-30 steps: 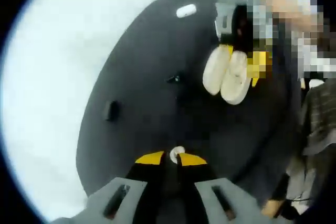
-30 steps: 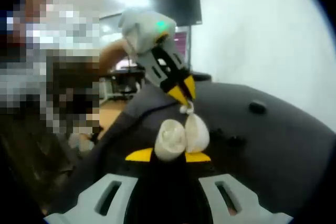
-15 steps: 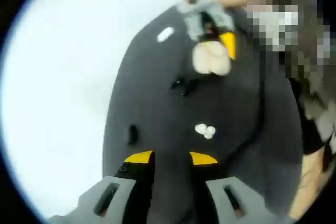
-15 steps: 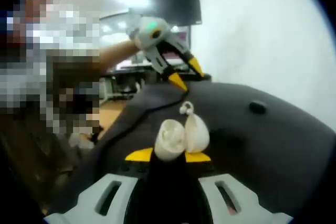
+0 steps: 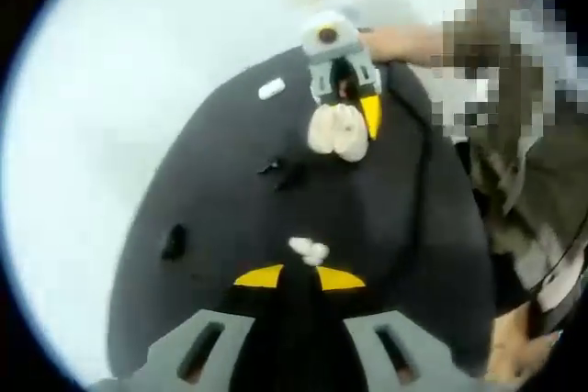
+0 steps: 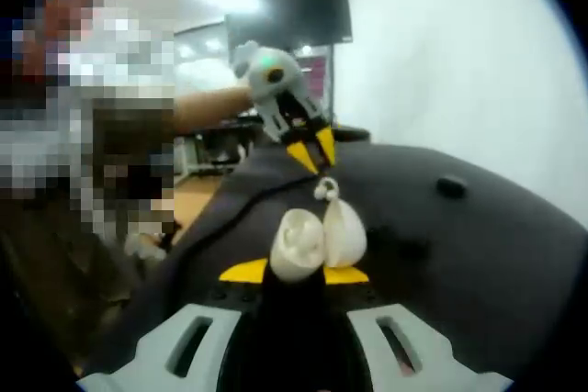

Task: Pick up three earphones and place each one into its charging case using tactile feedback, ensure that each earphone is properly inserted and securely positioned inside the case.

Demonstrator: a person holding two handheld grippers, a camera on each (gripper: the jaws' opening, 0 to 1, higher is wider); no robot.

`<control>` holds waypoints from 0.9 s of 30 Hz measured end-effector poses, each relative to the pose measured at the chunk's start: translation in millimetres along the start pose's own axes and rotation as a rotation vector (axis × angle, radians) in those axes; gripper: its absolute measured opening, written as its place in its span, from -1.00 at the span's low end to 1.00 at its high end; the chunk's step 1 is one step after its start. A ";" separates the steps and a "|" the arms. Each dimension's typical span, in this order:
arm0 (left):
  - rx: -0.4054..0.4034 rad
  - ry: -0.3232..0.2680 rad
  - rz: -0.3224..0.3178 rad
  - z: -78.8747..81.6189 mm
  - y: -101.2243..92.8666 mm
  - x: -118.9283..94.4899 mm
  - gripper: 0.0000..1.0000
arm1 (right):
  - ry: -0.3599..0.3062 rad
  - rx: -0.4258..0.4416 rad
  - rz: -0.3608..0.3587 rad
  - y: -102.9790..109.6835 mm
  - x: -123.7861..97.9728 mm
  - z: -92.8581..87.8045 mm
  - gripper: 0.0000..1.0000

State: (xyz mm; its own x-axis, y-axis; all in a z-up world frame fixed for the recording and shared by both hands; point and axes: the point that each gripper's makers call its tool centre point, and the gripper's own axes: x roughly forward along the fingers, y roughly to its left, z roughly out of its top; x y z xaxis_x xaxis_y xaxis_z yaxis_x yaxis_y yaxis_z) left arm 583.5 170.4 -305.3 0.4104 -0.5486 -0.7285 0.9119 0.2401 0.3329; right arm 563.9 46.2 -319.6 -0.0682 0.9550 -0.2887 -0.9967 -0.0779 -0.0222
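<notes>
since the earlier frame the left gripper has been pressed together just behind the white earphone, while the open charging case is kept pinched by the right gripper.

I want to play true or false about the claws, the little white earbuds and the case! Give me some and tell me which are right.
1. The right claw holds an open white case. True.
2. The white earbuds lie on a red tablecloth. False: they lie on a dark mat.
3. The left claw is lifting the earbuds up in the air. False: its yellow tips sit close together just short of them, and the earbuds rest on the mat.
4. A small white thing lies near the far edge of the mat. True.
5. The case is shut tight. False: its lid stands open, in two halves.
</notes>
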 end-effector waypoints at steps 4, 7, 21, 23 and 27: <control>-0.109 -0.018 -0.029 -1.7 -8.2 10.8 -0.77 | 0.000 -0.002 -0.002 1.2 -0.5 -0.1 -0.57; -0.197 0.007 -0.029 -7.6 -9.6 17.3 -0.81 | 0.001 -0.003 -0.002 1.9 -0.7 -0.1 -0.57; -0.516 -0.107 -0.095 4.9 -22.2 24.3 -0.99 | 0.001 -0.003 -0.002 0.5 0.4 0.3 -0.57; -0.522 -0.127 -0.094 9.1 -25.2 27.0 -0.98 | 0.001 -0.002 -0.002 0.4 0.6 0.3 -0.57; -0.524 -0.152 -0.090 13.0 -24.2 28.5 -0.95 | 0.001 -0.002 -0.002 0.4 0.8 0.2 -0.57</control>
State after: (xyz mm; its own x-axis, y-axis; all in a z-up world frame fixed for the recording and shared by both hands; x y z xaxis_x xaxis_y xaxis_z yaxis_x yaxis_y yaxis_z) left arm 573.0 138.5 -326.4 0.3603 -0.6855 -0.6327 0.8411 0.5320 -0.0974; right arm 563.5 47.0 -319.6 -0.0665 0.9549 -0.2894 -0.9967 -0.0769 -0.0245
